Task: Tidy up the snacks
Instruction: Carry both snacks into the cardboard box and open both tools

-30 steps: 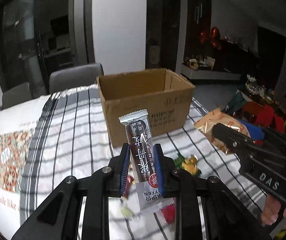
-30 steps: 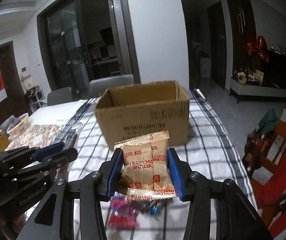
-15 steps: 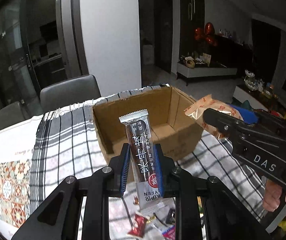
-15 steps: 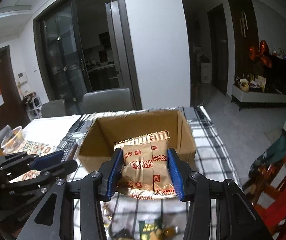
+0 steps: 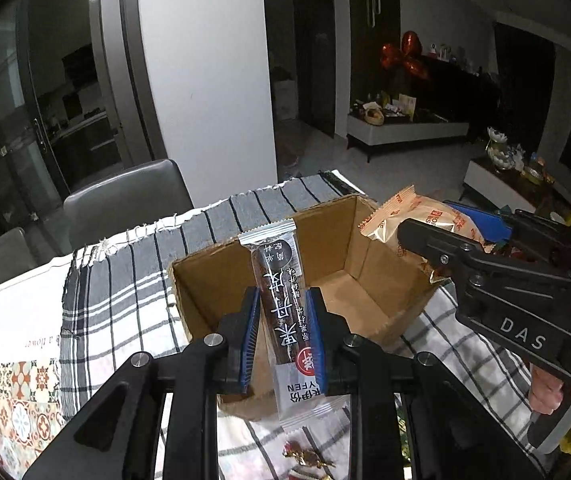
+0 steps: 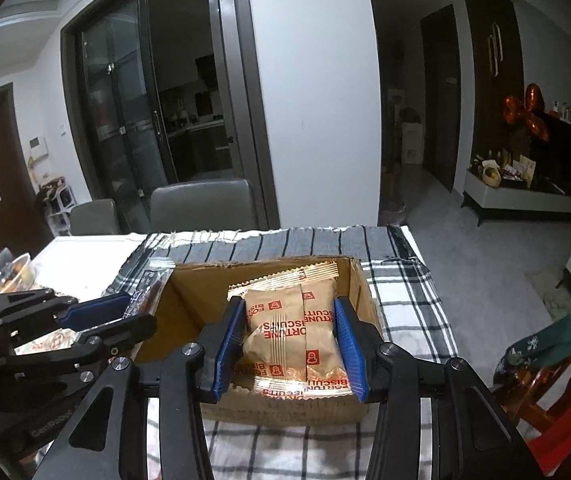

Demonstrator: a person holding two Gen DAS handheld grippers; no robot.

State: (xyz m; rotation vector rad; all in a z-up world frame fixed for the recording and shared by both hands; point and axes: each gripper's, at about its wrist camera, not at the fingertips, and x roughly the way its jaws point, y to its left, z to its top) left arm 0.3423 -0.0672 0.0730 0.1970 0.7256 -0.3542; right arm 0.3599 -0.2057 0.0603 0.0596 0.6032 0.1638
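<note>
An open cardboard box [image 5: 369, 292] stands on the checked tablecloth; in the right wrist view the box [image 6: 193, 296] looks empty inside. My left gripper [image 5: 283, 336] is shut on a long dark snack bar in a clear wrapper [image 5: 281, 304], held upright over the box's near wall. My right gripper [image 6: 291, 344] is shut on a gold Fortune Biscuits packet [image 6: 291, 328], held above the box opening. The right gripper and its packet [image 5: 417, 220] show over the box's right wall in the left wrist view. The left gripper [image 6: 97, 320] shows at the box's left side in the right wrist view.
Loose wrapped candies [image 5: 309, 456] lie on the cloth below my left gripper. Grey chairs [image 6: 201, 204] stand behind the table. A bowl [image 6: 13, 276] sits far left. A red chair [image 6: 557, 400] stands at the table's right.
Both grippers have risen and moved forward with their snacks, from in front of the box to over its opening.
</note>
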